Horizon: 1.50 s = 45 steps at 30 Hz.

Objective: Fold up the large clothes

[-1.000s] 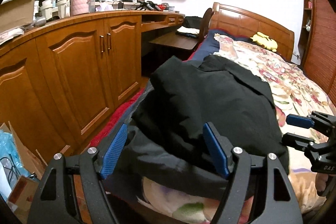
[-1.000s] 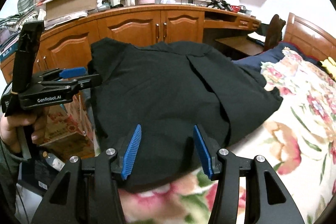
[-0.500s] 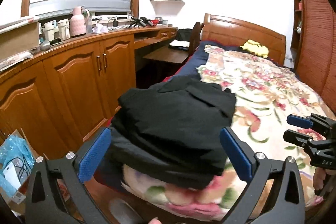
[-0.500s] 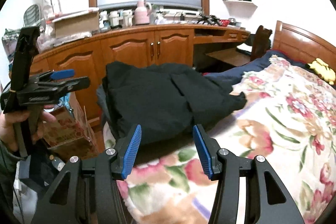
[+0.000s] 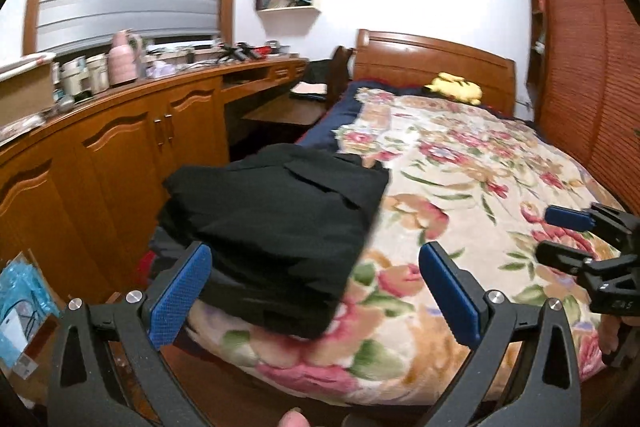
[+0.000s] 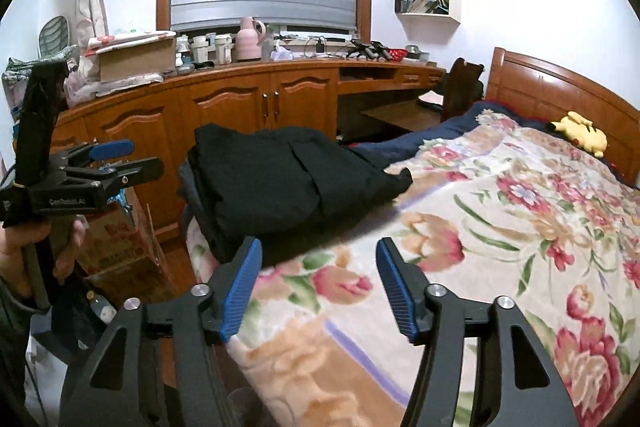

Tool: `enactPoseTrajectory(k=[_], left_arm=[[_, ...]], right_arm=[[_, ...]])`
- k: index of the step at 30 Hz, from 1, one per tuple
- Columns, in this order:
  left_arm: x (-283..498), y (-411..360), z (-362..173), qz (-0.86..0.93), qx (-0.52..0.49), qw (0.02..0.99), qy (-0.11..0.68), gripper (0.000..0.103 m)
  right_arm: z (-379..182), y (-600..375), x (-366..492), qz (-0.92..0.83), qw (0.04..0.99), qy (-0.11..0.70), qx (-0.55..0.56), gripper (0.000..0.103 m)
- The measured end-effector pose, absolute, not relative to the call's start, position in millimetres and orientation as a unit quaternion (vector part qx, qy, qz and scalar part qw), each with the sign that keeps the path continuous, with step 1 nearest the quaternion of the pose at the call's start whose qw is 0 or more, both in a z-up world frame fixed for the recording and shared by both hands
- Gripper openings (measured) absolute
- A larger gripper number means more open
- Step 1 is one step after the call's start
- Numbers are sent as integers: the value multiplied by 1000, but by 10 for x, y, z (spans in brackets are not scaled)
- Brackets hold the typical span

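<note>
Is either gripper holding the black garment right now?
No: the left gripper and right gripper are both open with empty fingers, and the folded black garment lies free on the floral blanket.

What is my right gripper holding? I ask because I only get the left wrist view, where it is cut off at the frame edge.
Observer: Nothing. In the right wrist view the right gripper is open, fingers apart over the floral blanket, with the folded black garment ahead and to its left.
Operator: In my view the left fingers overlap the garment. Are they touching it?
Observer: No. Seen from the side, the left gripper hangs beyond the bed's edge, with a gap to the cloth.
Operator: What is under it?
Observer: A printed cardboard box on the floor by the bed corner.
</note>
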<state>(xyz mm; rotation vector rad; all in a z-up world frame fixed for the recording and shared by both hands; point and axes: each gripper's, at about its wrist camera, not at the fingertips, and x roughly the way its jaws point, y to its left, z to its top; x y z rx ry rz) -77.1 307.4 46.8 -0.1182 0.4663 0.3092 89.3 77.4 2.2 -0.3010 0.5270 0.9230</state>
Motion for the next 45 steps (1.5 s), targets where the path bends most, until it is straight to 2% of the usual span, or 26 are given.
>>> enactPoseTrajectory(k=[12, 14, 16, 21, 31, 40, 45], left_arm=[[-357, 2505, 234, 71, -43, 969, 233, 103], [-237, 2390, 185, 60, -41, 969, 234, 103], [-114, 2265, 134, 49, -40, 970, 236, 103], [261, 1921, 22, 13, -39, 972, 231, 103], [882, 1111, -92, -37, -22, 972, 231, 103], [878, 670, -106, -47, -10, 974, 221, 103], [847, 510, -237, -33, 12, 974, 225, 103]], right_arm=[[-184, 540, 992, 390, 866, 279, -139, 66], [-202, 473, 1022, 377, 872, 283, -133, 70], [-225, 373, 1057, 357, 880, 284, -131, 79], [-275, 33, 1172, 302, 902, 281, -126, 87], [-253, -771, 1290, 218, 938, 255, -84, 87], [-268, -1319, 980, 153, 960, 231, -27, 87], [-328, -1395, 860, 132, 968, 212, -35, 87]])
